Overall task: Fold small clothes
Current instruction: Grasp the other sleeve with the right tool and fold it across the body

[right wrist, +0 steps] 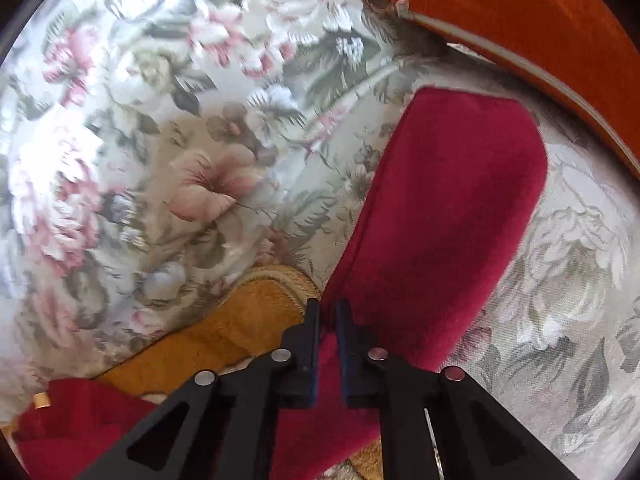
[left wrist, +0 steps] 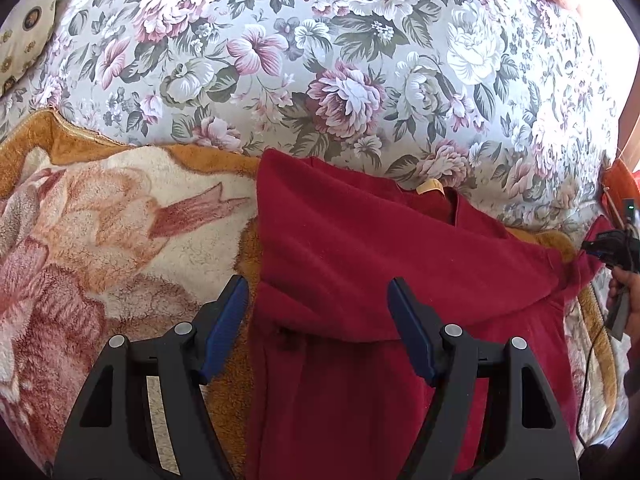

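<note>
Left wrist view: the floral bedspread [left wrist: 360,60] fills the upper half of what you see, and a plush orange and cream blanket [left wrist: 100,220] lies over it on the near side. On the blanket lies the red shirt [left wrist: 360,260], partly folded: its left side is turned in over the body, its neckline with a pale label [left wrist: 430,189] points away from you and reaches onto the bedspread, and its right sleeve runs out toward the right edge. Your left tool [left wrist: 316,312] hangs over the shirt's near left part with its blue pads wide apart; the left pad [left wrist: 226,320] is over the blanket just beside the shirt's edge, the right pad over the red cloth. It has hold of nothing. At the far right your right hand [left wrist: 624,292] holds the other tool against the sleeve's end, and a black cable [left wrist: 584,380] trails below it.

In the right wrist view, the sleeve [right wrist: 432,208] stretches up and away from your right tool [right wrist: 328,312] over the bedspread, its cuff near an orange cushion [right wrist: 540,20] at the top right. The tool's jaws stand nearly together with red cloth between them, so it is clamped on the sleeve. The blanket's edge shows to the left of the fingers, and the shirt's body with the label sits at the lower left. The picture is somewhat blurred.
</note>
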The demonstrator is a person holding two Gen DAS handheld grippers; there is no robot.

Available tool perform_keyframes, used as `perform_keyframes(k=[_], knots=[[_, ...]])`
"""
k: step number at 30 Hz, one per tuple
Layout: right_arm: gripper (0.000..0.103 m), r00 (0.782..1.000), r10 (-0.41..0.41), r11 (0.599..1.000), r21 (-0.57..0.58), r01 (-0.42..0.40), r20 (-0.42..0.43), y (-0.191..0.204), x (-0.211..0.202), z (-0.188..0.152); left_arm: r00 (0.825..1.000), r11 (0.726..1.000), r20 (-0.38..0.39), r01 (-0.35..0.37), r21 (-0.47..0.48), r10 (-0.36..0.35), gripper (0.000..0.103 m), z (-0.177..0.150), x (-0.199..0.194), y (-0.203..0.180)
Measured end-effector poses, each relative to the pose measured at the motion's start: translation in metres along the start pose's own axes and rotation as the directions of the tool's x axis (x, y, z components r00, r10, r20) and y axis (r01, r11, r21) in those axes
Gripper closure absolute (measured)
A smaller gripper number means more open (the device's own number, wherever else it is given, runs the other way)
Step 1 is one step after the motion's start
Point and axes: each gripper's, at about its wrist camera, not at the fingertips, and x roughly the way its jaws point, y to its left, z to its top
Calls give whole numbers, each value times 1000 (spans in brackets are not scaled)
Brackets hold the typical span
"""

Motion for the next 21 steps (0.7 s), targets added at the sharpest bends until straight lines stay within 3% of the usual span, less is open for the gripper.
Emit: perform_keyframes(k=[3,5,6,9,11,12,13,15,16,18,20,21], knots=[[97,990,131,991,-46,-129,52,9,-32,-7,1000,1000,11,2,-14,-2,31,2,-2,5],[97,954,293,951,-130,-282,69,31,-64,-11,1000,999,23,11,-31,-10,31,4,-5,8],[103,935,349,928,-165,-334,67,42,-75,-14,999,999,27,21,-42,-20,31,4,-6,10],[103,838,545,794,-332,-509,18,103,-117,-38,997,994,32,73,-87,-71,31,7,-7,18],[103,751,658,660,-436,-611,-55,152,-141,-63,995,989,31,94,-111,-92,31,7,-6,22],[103,721,686,609,-468,-640,-94,169,-147,-74,996,989,29,92,-116,-89,31,8,-5,23],[103,712,691,577,-501,-646,-122,189,-150,-88,996,989,29,85,-120,-82,31,7,-5,25],[103,761,642,611,-536,-582,-94,206,-142,-104,996,987,28,88,-136,-85,31,8,-5,29],[102,804,593,661,-541,-521,-50,204,-137,-107,995,985,29,95,-142,-92,31,8,-6,30],[85,901,433,791,-496,-359,39,192,-109,-96,994,984,41,103,-146,-98,31,9,-9,30],[63,949,304,869,-433,-242,80,166,-81,-76,995,987,48,94,-134,-89,31,10,-11,28],[61,965,247,898,-395,-192,93,152,-70,-66,995,988,48,91,-128,-85,31,10,-11,27]])
